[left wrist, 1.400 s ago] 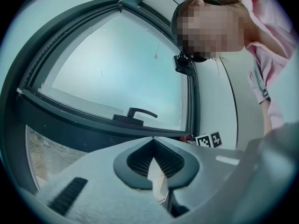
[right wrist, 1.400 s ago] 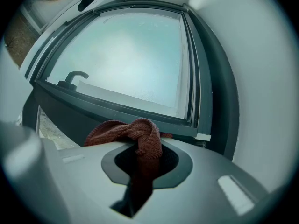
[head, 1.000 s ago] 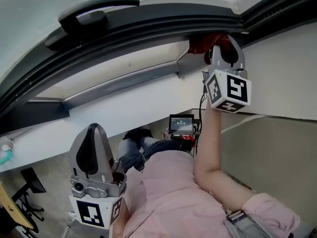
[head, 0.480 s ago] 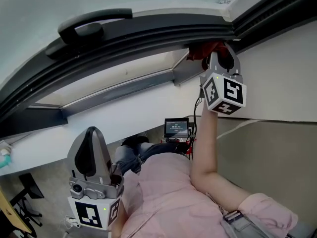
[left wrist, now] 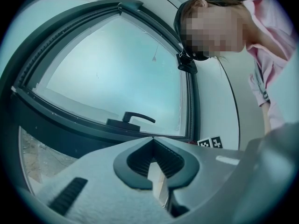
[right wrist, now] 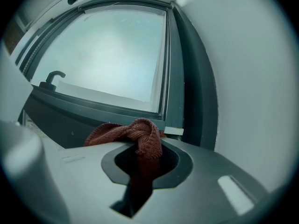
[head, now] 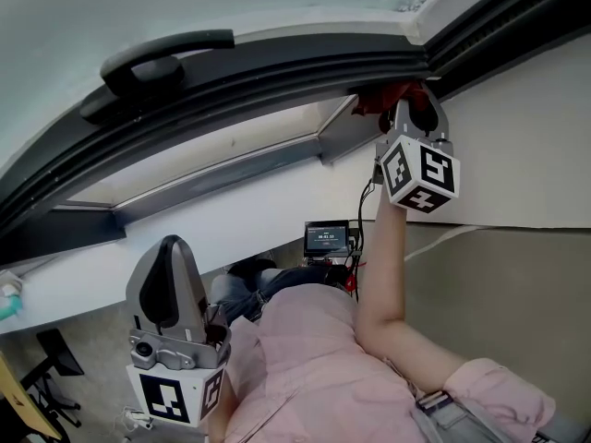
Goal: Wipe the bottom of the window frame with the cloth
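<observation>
My right gripper (head: pixel 407 100) is raised to the dark window frame (head: pixel 277 67) and is shut on a dark red cloth (head: pixel 391 94). It presses the cloth against the frame's bottom rail at its right corner. In the right gripper view the cloth (right wrist: pixel 138 137) bunches out of the shut jaws of my right gripper (right wrist: pixel 145 149), just under the bottom rail (right wrist: pixel 98 107). My left gripper (head: pixel 172 247) hangs low by the person's side, away from the window. In its own view my left gripper (left wrist: pixel 154 148) is shut on nothing.
A black window handle (head: pixel 155 58) sits on the frame left of the cloth. The white wall (head: pixel 526 146) stands right of the corner and a white sill (head: pixel 212 210) runs below. A small screen (head: pixel 326 238) stands on the floor below.
My right gripper, with the cloth in it, has edged slightly right along the bottom rail into the corner. The left gripper has stayed where it was.
</observation>
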A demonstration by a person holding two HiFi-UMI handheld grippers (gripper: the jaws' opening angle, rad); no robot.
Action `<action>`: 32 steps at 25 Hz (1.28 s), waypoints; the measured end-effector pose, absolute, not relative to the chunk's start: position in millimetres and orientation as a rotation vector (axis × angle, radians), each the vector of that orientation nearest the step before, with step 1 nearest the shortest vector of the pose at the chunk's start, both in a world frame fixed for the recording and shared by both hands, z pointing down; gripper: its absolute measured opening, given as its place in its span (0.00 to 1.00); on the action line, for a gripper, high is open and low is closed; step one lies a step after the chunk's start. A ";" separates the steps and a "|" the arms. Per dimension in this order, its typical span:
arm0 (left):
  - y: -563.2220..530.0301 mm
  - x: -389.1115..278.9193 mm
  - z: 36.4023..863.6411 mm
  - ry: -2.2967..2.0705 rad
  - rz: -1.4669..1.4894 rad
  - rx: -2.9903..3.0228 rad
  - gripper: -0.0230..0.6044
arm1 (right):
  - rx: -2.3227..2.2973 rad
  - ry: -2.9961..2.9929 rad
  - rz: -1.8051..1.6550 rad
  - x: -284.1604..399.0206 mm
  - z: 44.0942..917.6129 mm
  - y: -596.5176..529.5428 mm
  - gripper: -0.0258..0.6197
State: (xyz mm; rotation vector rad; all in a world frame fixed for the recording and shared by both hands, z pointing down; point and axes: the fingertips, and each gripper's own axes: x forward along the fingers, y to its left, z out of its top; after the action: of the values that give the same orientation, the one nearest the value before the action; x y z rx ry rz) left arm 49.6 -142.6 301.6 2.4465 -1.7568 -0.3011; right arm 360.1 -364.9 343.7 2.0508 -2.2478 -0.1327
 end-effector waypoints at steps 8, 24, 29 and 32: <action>-149.2 51.6 298.3 -1.751 -0.309 2.455 0.03 | 2.096 -2.231 -0.117 370.9 342.2 -368.7 0.12; -148.5 55.6 296.3 -1.743 -0.325 2.457 0.03 | 2.171 -2.307 0.008 377.6 344.6 -370.9 0.12; -144.3 52.7 296.1 -1.764 -0.332 2.450 0.03 | 2.126 -2.242 -0.174 378.7 341.8 -371.8 0.12; -140.9 50.2 296.8 -1.780 -0.331 2.437 0.03 | 2.086 -2.156 -0.275 379.2 341.6 -371.4 0.12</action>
State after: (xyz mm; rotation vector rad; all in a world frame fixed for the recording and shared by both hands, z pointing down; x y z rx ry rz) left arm 50.2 -140.9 296.8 2.4373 -1.7800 -0.3306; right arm 379.2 -371.4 341.6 2.0861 -2.1556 -0.2746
